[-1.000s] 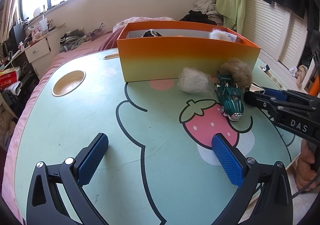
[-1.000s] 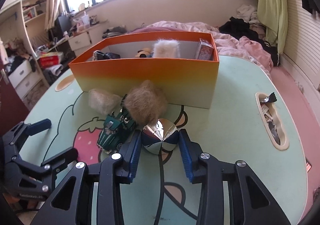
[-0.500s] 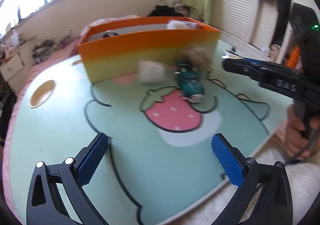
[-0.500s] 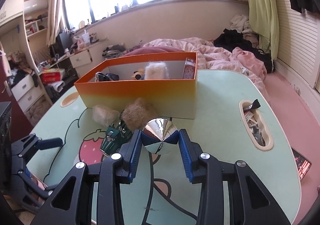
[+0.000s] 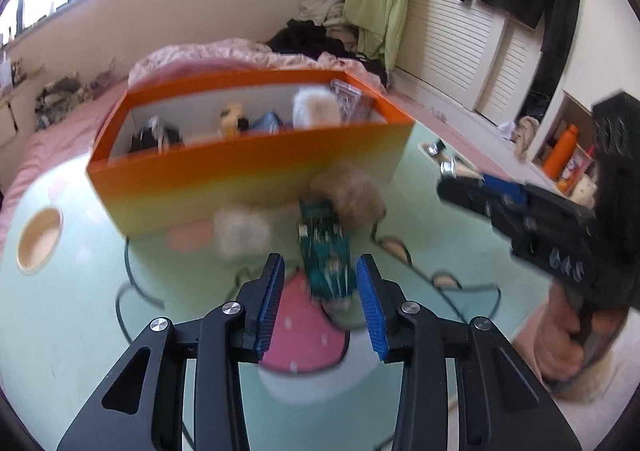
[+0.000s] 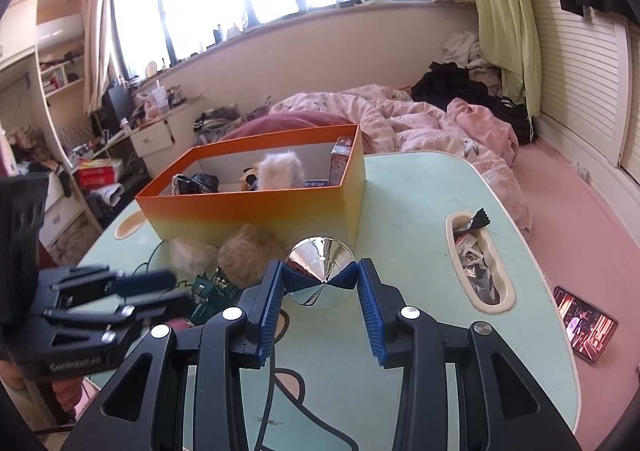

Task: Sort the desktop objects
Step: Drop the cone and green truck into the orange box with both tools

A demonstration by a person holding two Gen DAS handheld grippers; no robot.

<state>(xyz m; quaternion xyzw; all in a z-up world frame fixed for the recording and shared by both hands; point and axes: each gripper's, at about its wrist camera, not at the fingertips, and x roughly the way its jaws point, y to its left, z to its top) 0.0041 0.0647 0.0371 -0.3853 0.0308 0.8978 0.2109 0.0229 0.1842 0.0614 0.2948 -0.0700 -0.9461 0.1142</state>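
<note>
You are working over a pale green tabletop point(image 6: 420, 211) printed with a cartoon strawberry, set in a cluttered bedroom with a bed of pink bedding point(image 6: 420, 119) behind it and bright windows above.

Nearest to you, your right gripper point(image 6: 321, 283) pinches a shiny silver-and-blue panelled ball point(image 6: 320, 275) between its blue ribbed pads, the ball lifted clear of the table. Your left gripper point(image 5: 320, 287) has just been closing its jaws; they now stand narrow on either side of the green toy car point(image 5: 326, 255), which still sits on the table with its tail end between the pads. The picture is blurred, so you cannot tell whether the pads touch the car yet; a gap seems to remain on each side.

Just beyond the car lie two fluffy pom-poms: a pale cream one point(image 5: 240, 229) to the left and a tan one point(image 5: 352, 193) touching the car's far end. Both rest against the front wall of the orange-to-yellow cardboard box point(image 6: 256, 215), which already holds a white fluffy ball point(image 6: 280, 171), a small carton and some dark items.

To the right, an oval recess in the tabletop point(image 6: 478, 263) holds wrappers, and a lit phone point(image 6: 586, 323) lies on the pink floor.
</note>
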